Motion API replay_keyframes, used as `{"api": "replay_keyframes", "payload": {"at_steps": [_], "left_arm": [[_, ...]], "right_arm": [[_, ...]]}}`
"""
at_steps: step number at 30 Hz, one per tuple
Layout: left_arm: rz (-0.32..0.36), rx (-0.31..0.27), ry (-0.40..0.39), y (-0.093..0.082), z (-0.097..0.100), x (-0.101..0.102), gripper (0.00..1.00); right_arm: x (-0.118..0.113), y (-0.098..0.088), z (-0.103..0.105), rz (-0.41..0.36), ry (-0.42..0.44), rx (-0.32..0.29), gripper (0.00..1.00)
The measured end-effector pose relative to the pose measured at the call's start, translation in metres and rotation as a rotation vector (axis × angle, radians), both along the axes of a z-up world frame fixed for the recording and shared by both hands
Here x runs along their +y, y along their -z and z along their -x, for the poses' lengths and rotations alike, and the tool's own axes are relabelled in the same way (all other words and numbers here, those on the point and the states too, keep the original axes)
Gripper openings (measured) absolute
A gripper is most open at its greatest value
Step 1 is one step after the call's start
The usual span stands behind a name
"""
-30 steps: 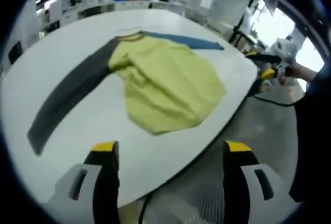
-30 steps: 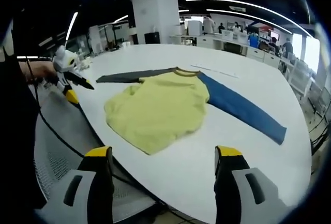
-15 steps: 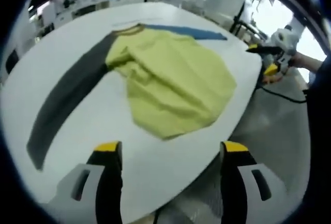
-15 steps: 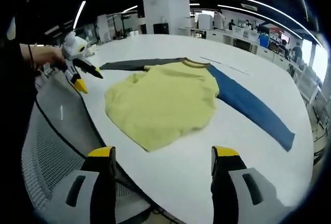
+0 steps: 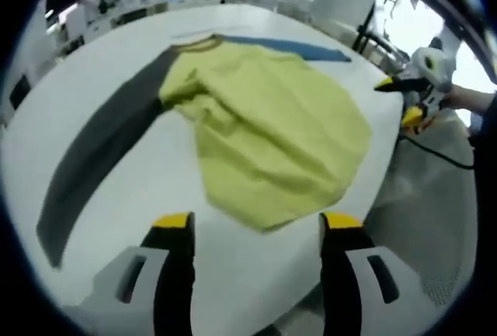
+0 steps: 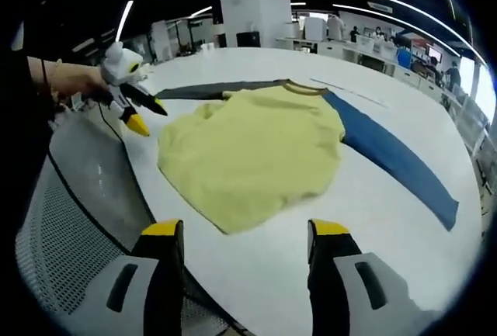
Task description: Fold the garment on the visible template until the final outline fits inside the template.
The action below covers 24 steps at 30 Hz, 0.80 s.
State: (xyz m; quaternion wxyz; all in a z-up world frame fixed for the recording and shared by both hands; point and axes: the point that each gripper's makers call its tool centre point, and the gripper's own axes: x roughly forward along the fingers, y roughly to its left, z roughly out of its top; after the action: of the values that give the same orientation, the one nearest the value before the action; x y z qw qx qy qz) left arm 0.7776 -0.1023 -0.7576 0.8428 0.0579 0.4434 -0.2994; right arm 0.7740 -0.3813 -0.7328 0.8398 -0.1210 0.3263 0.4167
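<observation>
Along the worktop's (image 6: pixel 311 274) near edge the garment (image 6: pixel 252 154) is lying — sleeves stretching sideways; both tongs, left (image 5: pixel 256 221) and right (image 6: pixel 237 227), are hovering spread and empty, roughly equally near its hem

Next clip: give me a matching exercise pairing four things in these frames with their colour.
Things:
1. shirt body
2. long sleeve on the right of the right gripper view
3. long sleeve on the left of the left gripper view
4. table

Colours:
A. white
B. dark grey
C. yellow-green
D. blue

Pairs: 1-C, 2-D, 3-B, 4-A
</observation>
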Motion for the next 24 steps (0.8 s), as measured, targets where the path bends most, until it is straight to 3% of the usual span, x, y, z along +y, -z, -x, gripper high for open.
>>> {"api": "replay_keyframes", "payload": {"at_steps": [8, 24], "left_arm": [[-0.017, -0.002, 0.011, 0.013, -0.009, 0.000, 0.59], [-0.029, -0.025, 0.032, 0.017, -0.014, 0.001, 0.48]], "right_arm": [[0.013, 0.015, 0.001, -0.007, -0.039, 0.020, 0.59], [0.026, 0.040, -0.006, 0.032, -0.075, 0.035, 0.47]]}}
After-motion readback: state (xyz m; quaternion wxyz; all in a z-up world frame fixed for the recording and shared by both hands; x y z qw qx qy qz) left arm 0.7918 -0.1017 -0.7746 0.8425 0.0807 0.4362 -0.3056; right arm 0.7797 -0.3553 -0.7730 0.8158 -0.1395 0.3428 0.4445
